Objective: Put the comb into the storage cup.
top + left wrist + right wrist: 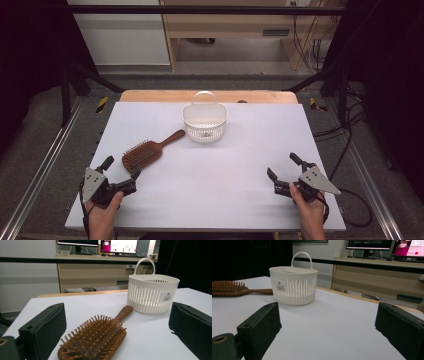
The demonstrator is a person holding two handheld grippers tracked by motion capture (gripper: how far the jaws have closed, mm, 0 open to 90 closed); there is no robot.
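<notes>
A brown wooden hairbrush (pixel 147 149) lies bristles up on the white table (pixel 235 165), its handle pointing toward a white slotted basket (pixel 205 121) with a hoop handle at the back middle. My left gripper (pixel 121 168) rests at the front left, open, aimed at the brush head but apart from it. In the left gripper view the hairbrush (pixel 96 338) lies just ahead between the wide jaws, with the basket (pixel 152 293) beyond. My right gripper (pixel 284 166) sits at the front right, open and empty. The right gripper view has the basket (pixel 293 286) ahead and the hairbrush (pixel 230 288) at far left.
A wooden strip (pixel 150 96) edges the table's far side. Metal rails (pixel 45 165) run along both flanks, with cables (pixel 345 135) on the floor at right. A desk with monitors (pixel 118 246) stands behind the table.
</notes>
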